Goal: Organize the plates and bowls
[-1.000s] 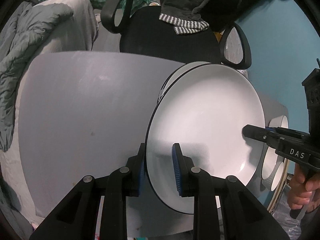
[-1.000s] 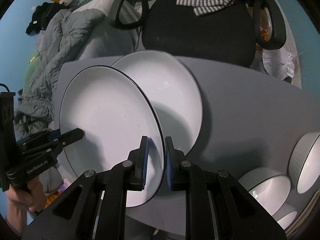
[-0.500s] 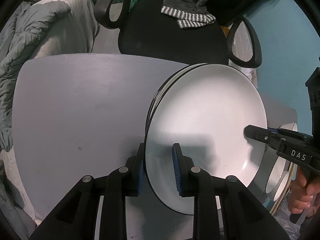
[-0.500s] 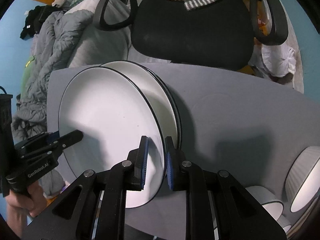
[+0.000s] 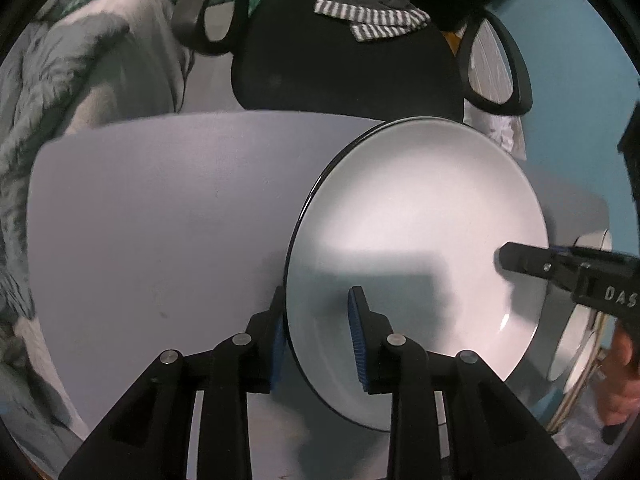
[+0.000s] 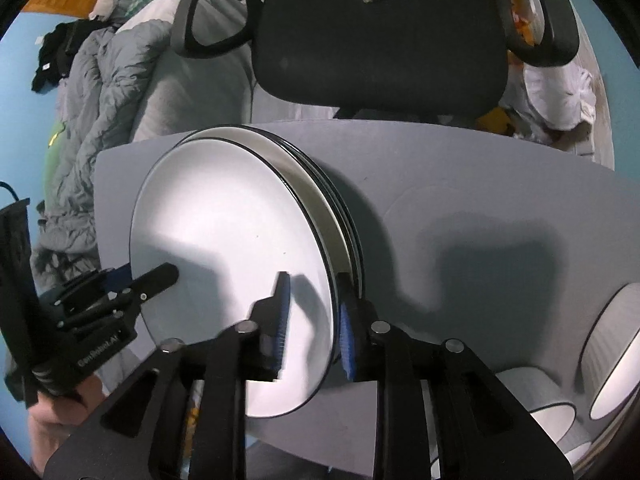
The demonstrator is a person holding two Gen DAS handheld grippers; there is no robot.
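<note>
A white plate [image 5: 420, 220] with a black rim lies on top of a stack of like plates [image 6: 332, 200] on the grey table [image 5: 160, 220]. My left gripper [image 5: 318, 300] straddles the plate's near left rim. Its jaws are opening, and the inner pad stands off the plate's face. My right gripper [image 6: 313, 280] straddles the opposite rim of the same plate [image 6: 232, 232]; its jaws are opening too, with a gap at the left pad. Each gripper shows in the other's view: the right one [image 5: 516, 258], the left one [image 6: 160, 276].
White ribbed bowls [image 6: 616, 348] stand at the table's right end, also seen as bowls [image 5: 576, 336] behind the right gripper. A black office chair [image 6: 380, 40] is behind the table. Grey bedding [image 5: 60, 80] lies at the left. A hand [image 5: 620, 380] holds the right gripper.
The plate has come down and over onto the stack, now covering it. Both grippers' jaws have widened, so the pads no longer pinch the rim.
</note>
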